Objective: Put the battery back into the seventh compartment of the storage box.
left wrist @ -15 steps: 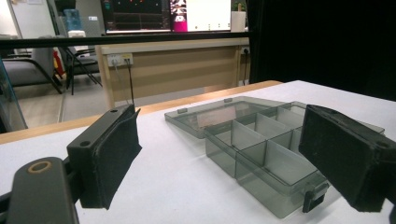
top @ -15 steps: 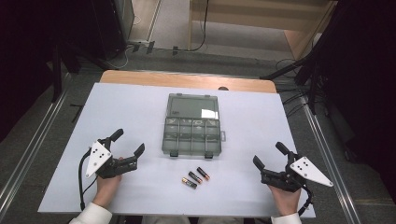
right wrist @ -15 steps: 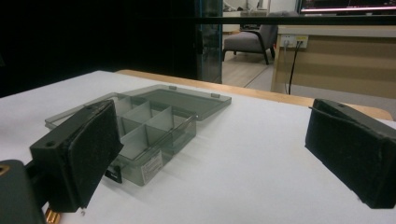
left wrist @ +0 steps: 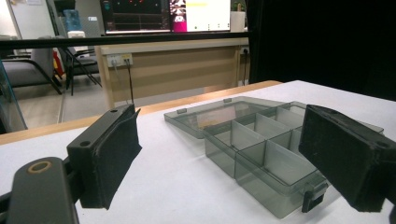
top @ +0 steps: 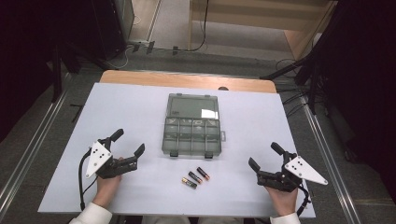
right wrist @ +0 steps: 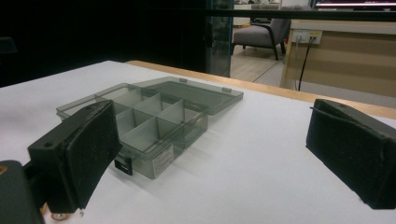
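Observation:
A smoky clear compartment box [top: 192, 125] lies open in the middle of the white table [top: 140, 102], its lid folded flat toward the far side. Its compartments look empty in the left gripper view [left wrist: 261, 149] and the right gripper view [right wrist: 149, 123]. Three batteries [top: 195, 177] lie side by side just in front of the box. My left gripper [top: 128, 143] rests open at the near left, nothing between its jaws. My right gripper [top: 265, 156] rests open at the near right, also empty. Both point toward the box from either side.
A wooden strip [top: 187, 80] edges the table's far side. Metal rails [top: 28, 154] run along both sides of the table. Cables and furniture legs lie on the floor beyond. A desk and chairs stand far off in the gripper views.

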`<state>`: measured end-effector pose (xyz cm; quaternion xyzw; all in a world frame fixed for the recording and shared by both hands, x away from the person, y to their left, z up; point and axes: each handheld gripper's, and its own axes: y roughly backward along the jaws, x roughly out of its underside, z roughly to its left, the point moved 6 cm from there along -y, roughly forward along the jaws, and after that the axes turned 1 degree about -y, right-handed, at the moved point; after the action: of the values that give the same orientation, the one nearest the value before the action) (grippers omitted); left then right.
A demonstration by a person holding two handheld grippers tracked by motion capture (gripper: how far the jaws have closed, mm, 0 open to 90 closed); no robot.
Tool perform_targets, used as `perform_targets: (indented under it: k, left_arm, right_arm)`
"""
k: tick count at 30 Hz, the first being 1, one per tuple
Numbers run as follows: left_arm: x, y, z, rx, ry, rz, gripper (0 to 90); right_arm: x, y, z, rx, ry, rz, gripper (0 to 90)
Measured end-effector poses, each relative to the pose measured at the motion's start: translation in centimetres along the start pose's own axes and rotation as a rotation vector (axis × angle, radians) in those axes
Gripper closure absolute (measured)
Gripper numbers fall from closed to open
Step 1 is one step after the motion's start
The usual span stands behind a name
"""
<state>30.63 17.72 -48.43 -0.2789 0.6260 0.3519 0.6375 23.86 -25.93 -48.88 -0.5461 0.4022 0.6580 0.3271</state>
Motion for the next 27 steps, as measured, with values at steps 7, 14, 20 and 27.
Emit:
perform_targets:
  k: [7,14,20,27]
  left_arm:
    - [0.0,0.0,0.0,-0.002,-0.002,0.001,12.0]
    - [0.0,0.0,0.0,-0.001,-0.006,0.002,12.1]
    - [0.0,0.0,0.0,-0.004,-0.009,0.000,12.1]
    - [0.0,0.0,0.0,-0.006,-0.015,0.005,12.1]
  right_arm:
    - [-0.2,-0.7,1.1,-0.038,0.029,0.049,4.4]
    - [-0.1,-1.7,2.7,-0.087,0.030,0.099,6.1]
    - [0.0,-2.7,3.8,-0.126,0.024,0.135,5.7]
    - [0.4,-4.1,5.3,-0.162,0.057,0.226,6.5]
